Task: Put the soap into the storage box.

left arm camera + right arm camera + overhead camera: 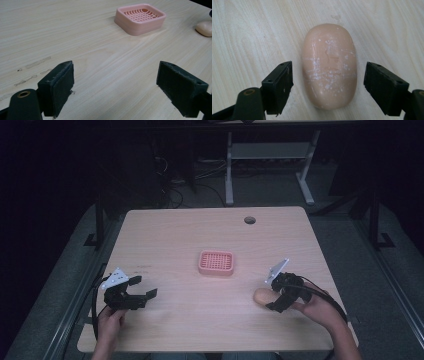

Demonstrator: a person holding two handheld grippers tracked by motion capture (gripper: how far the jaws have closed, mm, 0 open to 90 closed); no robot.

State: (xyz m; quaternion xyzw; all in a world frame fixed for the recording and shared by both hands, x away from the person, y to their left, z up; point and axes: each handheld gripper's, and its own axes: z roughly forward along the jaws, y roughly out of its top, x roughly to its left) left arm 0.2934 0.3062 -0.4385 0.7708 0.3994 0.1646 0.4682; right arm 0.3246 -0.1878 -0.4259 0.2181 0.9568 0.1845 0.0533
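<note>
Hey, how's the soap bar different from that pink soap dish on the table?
The soap bar is a solid, rounded oval; the soap dish is a hollow rectangle with a slotted grid floor. The bar is pale peach with white scuffs, the dish a deeper pink. The bar lies between the right gripper's open fingers; the dish sits alone mid-table. Both rest on the table.

The high view was dim: the desk [200, 320] was evenly lit from above while the surrounding room fell into near-black, with soft detail throughout. Both gripper views were brighter and diffusely lit, without glare. The soap [329, 65] cast only a faint shadow. Wood grain was sharp; the near tongs looked slightly soft at the frame's lower edge.
</note>
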